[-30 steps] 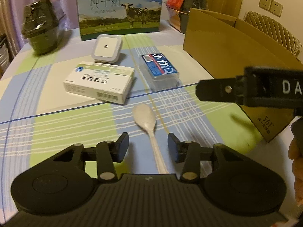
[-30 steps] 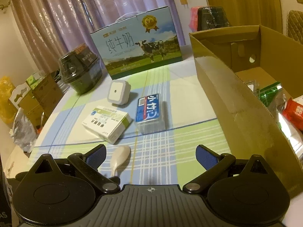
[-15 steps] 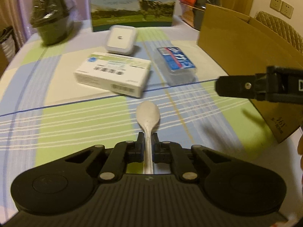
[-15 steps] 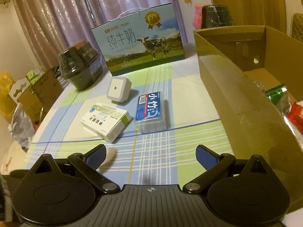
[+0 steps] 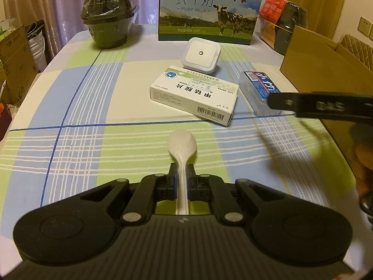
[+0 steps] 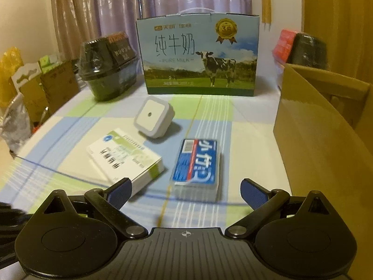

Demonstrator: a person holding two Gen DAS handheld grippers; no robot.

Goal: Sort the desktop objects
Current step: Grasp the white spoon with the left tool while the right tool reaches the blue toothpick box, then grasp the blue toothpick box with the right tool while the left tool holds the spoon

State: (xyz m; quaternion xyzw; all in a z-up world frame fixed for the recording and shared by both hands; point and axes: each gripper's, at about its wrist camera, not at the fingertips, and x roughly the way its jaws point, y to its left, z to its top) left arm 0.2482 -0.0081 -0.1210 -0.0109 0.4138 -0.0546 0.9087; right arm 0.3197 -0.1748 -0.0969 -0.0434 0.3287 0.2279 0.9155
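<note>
My left gripper (image 5: 181, 175) is shut on the handle of a pale spoon (image 5: 182, 143), whose bowl points away over the checked tablecloth. Beyond it lie a white medicine box (image 5: 194, 94), a white square night light (image 5: 201, 54) and a clear case with a blue label (image 5: 260, 88). My right gripper (image 6: 185, 187) is open, hovering just before the blue-labelled case (image 6: 197, 162), with the medicine box (image 6: 123, 158) by its left finger and the night light (image 6: 152, 117) further back. One finger of the right gripper (image 5: 321, 107) crosses the right side of the left wrist view.
An open cardboard box (image 6: 321, 135) stands along the right side of the table. A milk carton box (image 6: 198, 56) stands at the back centre, with a wrapped black bowl (image 6: 107, 67) at back left and another wrapped black container (image 6: 303, 49) at back right. More cartons (image 5: 14, 63) stand off the table's left edge.
My left gripper closed on the spoon's handle and now holds it. My right gripper moved forward and lower toward the blue-labelled case, staying open.
</note>
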